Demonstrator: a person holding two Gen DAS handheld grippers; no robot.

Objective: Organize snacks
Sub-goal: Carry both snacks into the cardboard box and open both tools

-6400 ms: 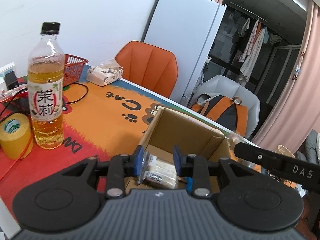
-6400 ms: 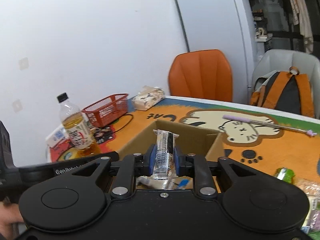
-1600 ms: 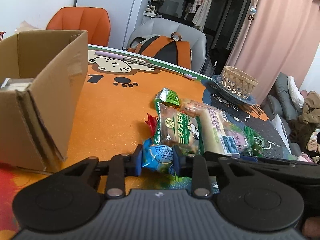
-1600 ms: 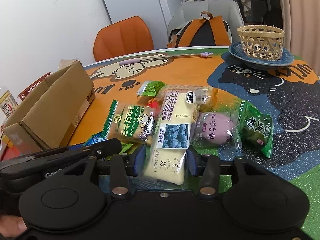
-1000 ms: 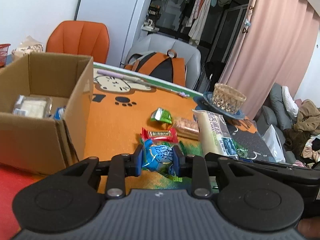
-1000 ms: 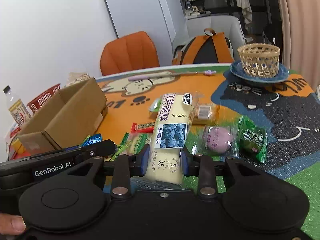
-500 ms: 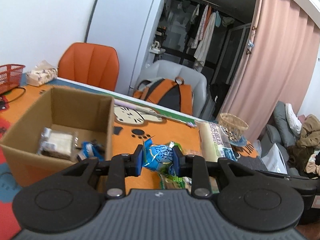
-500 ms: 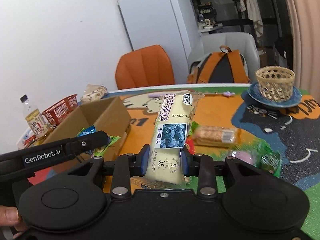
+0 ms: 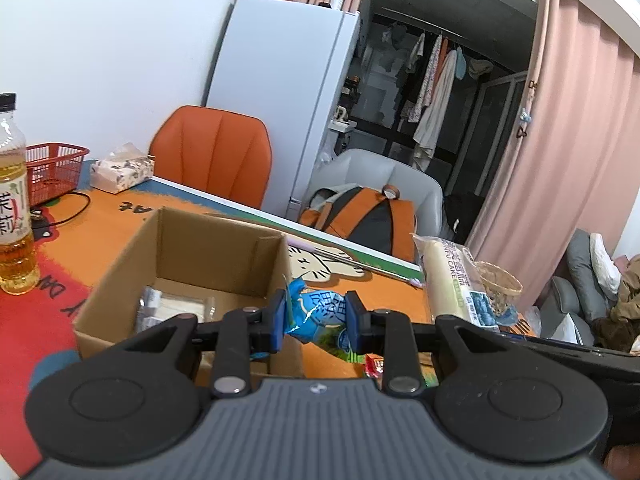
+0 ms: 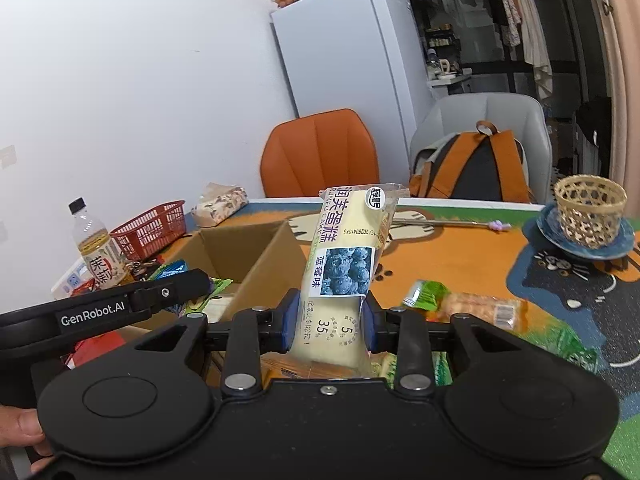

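Note:
My left gripper [image 9: 316, 318] is shut on a blue snack packet [image 9: 318, 314], held in the air at the near right corner of the open cardboard box [image 9: 124, 276]. Wrapped snacks [image 9: 176, 306] lie on the box floor. My right gripper [image 10: 329, 322] is shut on a tall cream blueberry cake pack [image 10: 346, 256] that stands upright between its pads, just right of the box [image 10: 256, 256]. That cake pack [image 9: 452, 280] also shows at the right of the left wrist view. A biscuit pack [image 10: 478, 306] and a green packet [image 10: 426, 294] lie on the orange mat.
A tea bottle [image 9: 12, 208], a red basket [image 9: 54, 172] and a tissue pack [image 9: 120, 168] stand at the table's far left. A wicker basket on a blue plate [image 10: 588, 216] sits far right. An orange chair [image 10: 320, 156] and a grey chair with a backpack [image 10: 476, 164] stand behind the table.
Both grippers have risen off the snack pile with their packs and swung left toward the box, which now lies right below the left gripper.

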